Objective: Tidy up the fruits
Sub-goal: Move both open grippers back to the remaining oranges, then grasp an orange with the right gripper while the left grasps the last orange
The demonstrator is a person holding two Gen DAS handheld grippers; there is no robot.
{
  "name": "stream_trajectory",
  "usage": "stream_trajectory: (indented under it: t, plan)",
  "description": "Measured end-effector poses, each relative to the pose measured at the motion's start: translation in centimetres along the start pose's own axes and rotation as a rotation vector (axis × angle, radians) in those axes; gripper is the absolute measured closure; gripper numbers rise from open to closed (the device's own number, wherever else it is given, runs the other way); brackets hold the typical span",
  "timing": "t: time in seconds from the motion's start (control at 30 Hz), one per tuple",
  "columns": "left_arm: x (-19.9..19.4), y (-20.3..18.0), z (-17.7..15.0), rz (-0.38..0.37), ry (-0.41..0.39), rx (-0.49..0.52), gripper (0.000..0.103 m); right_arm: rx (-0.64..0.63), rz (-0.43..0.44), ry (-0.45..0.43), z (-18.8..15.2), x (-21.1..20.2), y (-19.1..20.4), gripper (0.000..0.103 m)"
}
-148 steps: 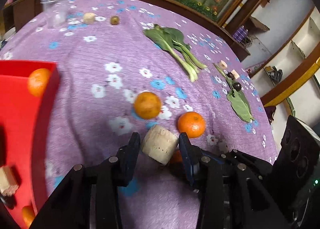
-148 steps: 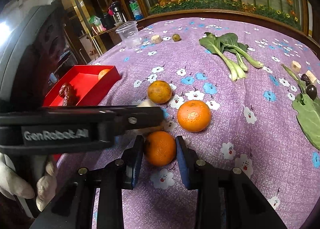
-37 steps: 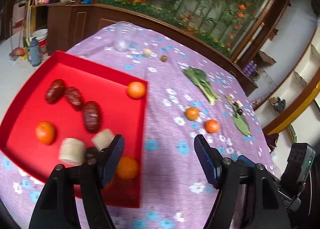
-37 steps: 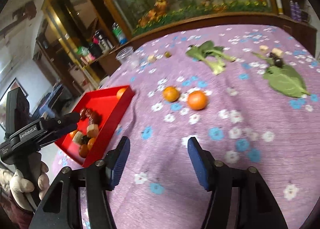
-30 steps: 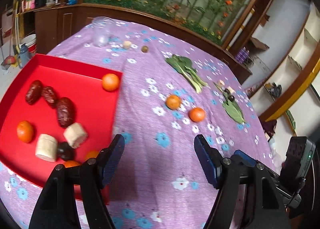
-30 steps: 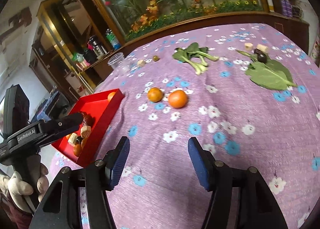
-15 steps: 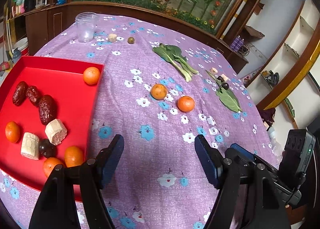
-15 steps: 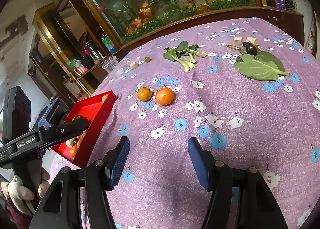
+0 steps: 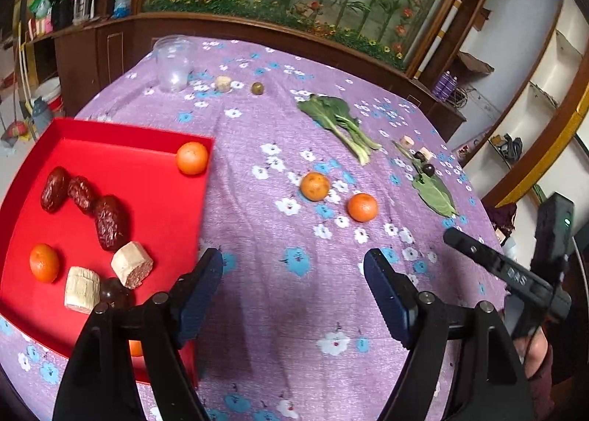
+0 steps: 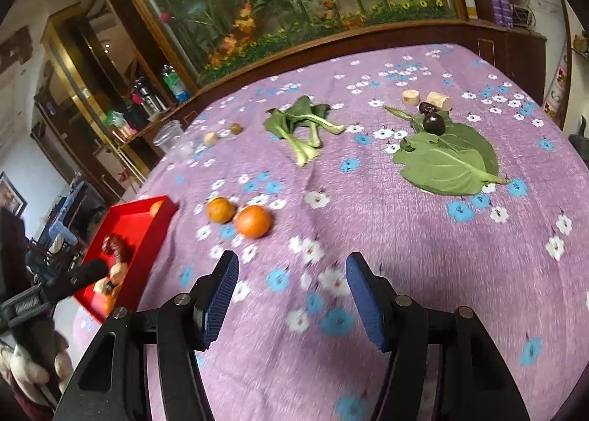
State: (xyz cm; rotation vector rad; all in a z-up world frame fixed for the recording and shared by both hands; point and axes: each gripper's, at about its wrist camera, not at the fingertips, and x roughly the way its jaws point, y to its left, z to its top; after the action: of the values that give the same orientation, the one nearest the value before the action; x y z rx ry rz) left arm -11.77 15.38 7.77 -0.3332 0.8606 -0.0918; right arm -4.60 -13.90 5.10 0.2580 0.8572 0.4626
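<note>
Two oranges lie loose on the purple flowered cloth: a duller one (image 9: 314, 185) (image 10: 221, 210) and a brighter one (image 9: 362, 207) (image 10: 253, 221). The red tray (image 9: 154, 133) (image 10: 147, 227) at the left holds oranges (image 9: 192, 158), dark red dates (image 9: 109, 216), pale cut pieces (image 9: 131, 264) and a dark round fruit. My left gripper (image 9: 292, 286) is open and empty above the cloth beside the tray's right edge. My right gripper (image 10: 291, 294) is open and empty, short of the two oranges. A dark plum (image 10: 433, 123) sits on a green leaf (image 10: 447, 159).
Bok choy (image 9: 340, 120) (image 10: 302, 126) lies mid-table. A clear plastic cup (image 9: 173, 62), a pale piece (image 9: 222, 83) and a small green fruit (image 9: 257, 88) stand at the far edge. Two pale pieces (image 10: 423, 98) lie behind the leaf. A wooden ledge borders the table's far side.
Both grippers earlier held a pale piece and an orange; they are now open and empty, with those items in the tray. Both views have since swung right, away from the tray.
</note>
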Motion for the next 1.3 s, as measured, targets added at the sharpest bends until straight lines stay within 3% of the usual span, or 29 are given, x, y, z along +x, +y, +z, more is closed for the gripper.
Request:
stream_trajectory:
  t: [0.23, 0.53, 0.63, 0.8, 1.1, 1.13, 1.2, 1.3]
  plan:
    - [0.9, 1.3, 1.5, -0.032, 0.004, -0.046, 0.025, -0.066, 0.025, 0.055, 2.1, 4.9, 2.7, 0.038]
    - [3.0, 1.5, 4.6, -0.018, 0.012, -0.036, 0.025, -0.170, -0.006, 0.120, 1.6, 11.3, 6.0, 0.038]
    - [4.9, 1.5, 5.2, -0.024, 0.051, -0.050, 0.025, -0.214, -0.034, 0.107, 1.5, 11.7, 6.4, 0.038]
    - [8.4, 0.8, 5.7, -0.048, 0.107, -0.068, 0.025, -0.255, -0.075, 0.095, 1.4, 11.8, 6.5, 0.064]
    - [13.7, -2.8, 6.6, -0.057, 0.172, 0.020, 0.026, -0.205, -0.069, 0.108, 1.4, 10.7, 5.2, 0.064]
    - [14.1, -3.3, 6.5, -0.057, 0.176, 0.045, 0.028, -0.203, -0.070, 0.109, 1.5, 10.7, 5.1, 0.064]
    - [14.8, -4.0, 6.3, -0.051, 0.187, 0.084, 0.048, -0.196, -0.069, 0.113, 1.5, 10.6, 5.1, 0.064]
    - [15.6, -4.3, 6.0, -0.049, 0.203, 0.101, 0.060, -0.186, -0.065, 0.117, 1.6, 10.6, 4.9, 0.064]
